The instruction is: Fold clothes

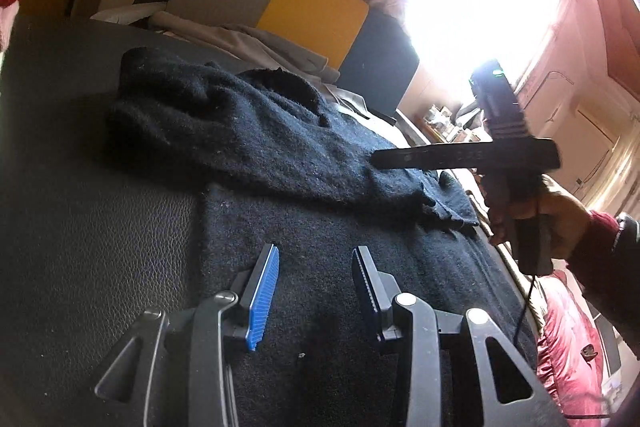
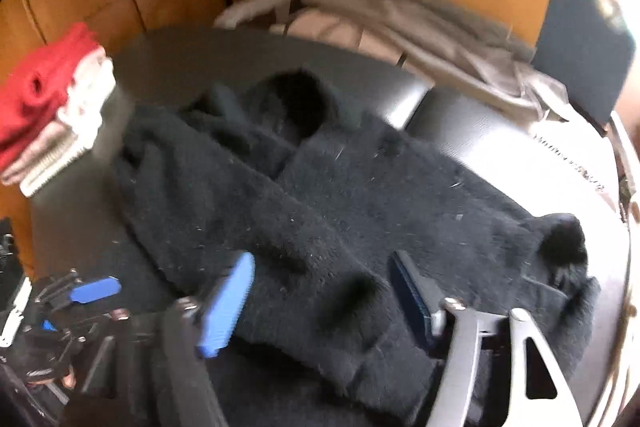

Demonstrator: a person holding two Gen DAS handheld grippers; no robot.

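Right wrist view showed both sleeves folded across the black sweater point(image 2: 360, 195); right gripper point(image 2: 320, 291) and left gripper point(image 1: 316, 287) hung wide, empty. Next probably needed grasping the hem.

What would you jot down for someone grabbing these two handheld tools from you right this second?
Left gripper: open, empty, over the sweater's near part.
Right gripper: open, empty, above the sweater.
Black sweater: spread on the dark table, both sleeves appear folded across the body, neck at the far end.
Folded stack, red on top, sits at the table's far left.
A loose grey garment lies behind the table.
Left: probably fold the body over, then add it to the stack.
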